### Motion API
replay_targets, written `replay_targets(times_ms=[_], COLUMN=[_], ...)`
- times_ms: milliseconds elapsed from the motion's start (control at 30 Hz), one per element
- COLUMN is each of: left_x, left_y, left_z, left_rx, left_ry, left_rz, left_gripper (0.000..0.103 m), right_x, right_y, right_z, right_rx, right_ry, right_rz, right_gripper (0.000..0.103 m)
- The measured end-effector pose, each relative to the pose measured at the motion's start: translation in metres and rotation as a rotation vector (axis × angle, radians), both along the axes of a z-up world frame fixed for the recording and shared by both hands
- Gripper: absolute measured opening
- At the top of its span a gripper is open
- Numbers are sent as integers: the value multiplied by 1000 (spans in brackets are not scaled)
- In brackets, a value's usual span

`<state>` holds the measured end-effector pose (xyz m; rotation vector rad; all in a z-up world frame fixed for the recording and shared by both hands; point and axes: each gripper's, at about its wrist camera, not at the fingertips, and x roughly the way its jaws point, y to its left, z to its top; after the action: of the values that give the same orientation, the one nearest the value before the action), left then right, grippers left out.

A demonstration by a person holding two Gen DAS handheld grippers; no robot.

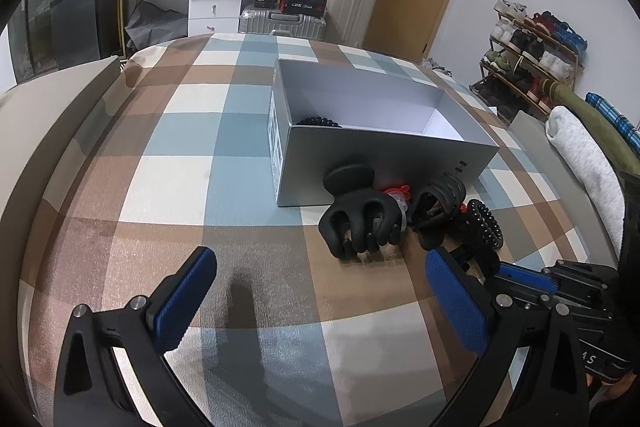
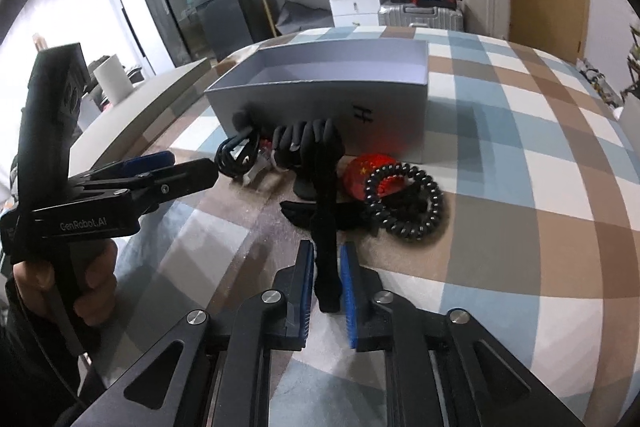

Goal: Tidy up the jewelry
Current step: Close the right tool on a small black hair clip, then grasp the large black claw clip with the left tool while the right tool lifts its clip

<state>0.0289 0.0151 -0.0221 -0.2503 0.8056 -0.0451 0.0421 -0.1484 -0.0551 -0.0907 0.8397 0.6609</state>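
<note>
Right gripper [image 2: 325, 281] clamped on black hair clip [image 2: 326, 211]; left gripper [image 1: 316, 291] jaws wide, empty, near grey box [image 1: 384, 163]

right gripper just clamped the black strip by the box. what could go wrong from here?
1. The right gripper pinches only the near end of the black strip; lifting may slip it free.
2. The strip's far end lies among the claw clips and coil tie; it may drag them.
3. The grey box stands close behind.

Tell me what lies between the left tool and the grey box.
Left wrist view: the large black claw clip lies between the open left tool and the grey box, with bare checked bedspread before it.
</note>
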Motion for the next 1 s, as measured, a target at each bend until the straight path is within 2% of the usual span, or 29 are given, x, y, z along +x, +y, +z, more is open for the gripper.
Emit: replay_targets(times_ms=[200, 267, 300, 500, 667, 1000], left_x=[1, 1, 1, 1, 2, 13], left_y=[2, 2, 2, 1, 0, -3], left_z=[-1, -2, -2, -2, -2, -1], left_rx=[-13, -15, -17, -15, -3, -83], left_ry=[9, 11, 11, 18, 17, 17], left_rz=[1, 2, 2, 4, 12, -36], left_gripper=[102, 102, 102, 102, 102, 101], right_x=[9, 11, 10, -2, -4, 8], right_y=[10, 12, 13, 2, -15, -36], right_z=[-4, -3, -3, 16, 28, 28], right_rx=[-25, -30, -28, 53, 131, 175], right_ry=[-2, -8, -13, -94, -134, -104], right_rz=[13, 19, 22, 44, 6, -71], right_gripper=[20, 12, 12, 12, 12, 12])
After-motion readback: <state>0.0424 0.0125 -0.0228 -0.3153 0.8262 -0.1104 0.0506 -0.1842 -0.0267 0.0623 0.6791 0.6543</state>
